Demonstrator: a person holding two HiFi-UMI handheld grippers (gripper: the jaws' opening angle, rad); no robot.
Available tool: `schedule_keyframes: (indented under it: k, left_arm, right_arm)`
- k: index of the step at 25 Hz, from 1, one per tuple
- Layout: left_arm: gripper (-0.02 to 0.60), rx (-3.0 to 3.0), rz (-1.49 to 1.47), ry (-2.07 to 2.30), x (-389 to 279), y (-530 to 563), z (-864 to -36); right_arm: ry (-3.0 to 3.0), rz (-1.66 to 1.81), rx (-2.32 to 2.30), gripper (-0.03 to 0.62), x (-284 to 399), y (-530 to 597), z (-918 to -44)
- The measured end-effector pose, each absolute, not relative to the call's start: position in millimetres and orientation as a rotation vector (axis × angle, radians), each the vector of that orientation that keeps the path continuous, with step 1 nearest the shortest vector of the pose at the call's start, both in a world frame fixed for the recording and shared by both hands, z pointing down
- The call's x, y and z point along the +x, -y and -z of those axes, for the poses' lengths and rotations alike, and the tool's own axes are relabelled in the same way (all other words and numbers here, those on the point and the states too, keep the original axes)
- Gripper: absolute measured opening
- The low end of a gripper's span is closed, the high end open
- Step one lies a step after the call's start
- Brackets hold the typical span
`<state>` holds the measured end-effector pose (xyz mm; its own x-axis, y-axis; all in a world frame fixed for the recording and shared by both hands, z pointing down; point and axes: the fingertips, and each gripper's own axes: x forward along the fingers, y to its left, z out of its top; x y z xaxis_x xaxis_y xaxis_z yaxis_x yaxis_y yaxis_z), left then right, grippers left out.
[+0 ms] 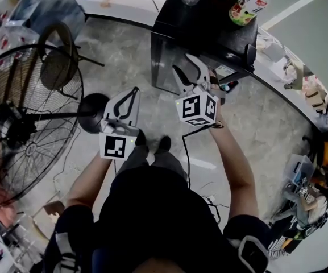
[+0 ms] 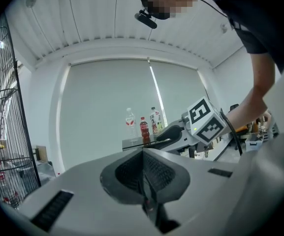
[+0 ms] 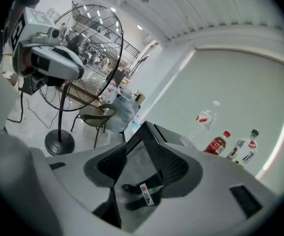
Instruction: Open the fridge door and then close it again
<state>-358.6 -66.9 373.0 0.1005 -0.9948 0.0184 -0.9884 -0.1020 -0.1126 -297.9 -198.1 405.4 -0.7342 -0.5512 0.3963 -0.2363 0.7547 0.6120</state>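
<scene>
Right hand-held gripper (image 1: 183, 63): jaws apart, nothing gripped, just in front of the black fridge (image 1: 178, 19). Left hand-held gripper (image 1: 133, 93): shut, empty, further from the fridge. Bottles (image 1: 244, 5) stand on the fridge top. Pedestal fan (image 1: 21, 124) stands left of the fridge on the grey floor (image 1: 254, 118).

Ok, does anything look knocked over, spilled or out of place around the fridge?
Nothing stands out: the three bottles stand upright on the fridge, the fan is standing, and the floor shows no spill.
</scene>
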Motion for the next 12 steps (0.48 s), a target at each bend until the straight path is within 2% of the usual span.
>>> schedule_keyframes:
  k: [10, 12]
  left_arm:
    - [0.023, -2.274, 0.126, -2.070, -355.1, 68.4, -370.6]
    - [0.023, -2.275, 0.121, -2.077, -355.1, 67.8, -370.9]
  right_arm:
    - [2.549, 0.442, 0.694, 0.190, -262.5, 182.0, -389.0]
    - [2.578, 0.397, 0.715, 0.163, -255.9, 176.5, -385.3]
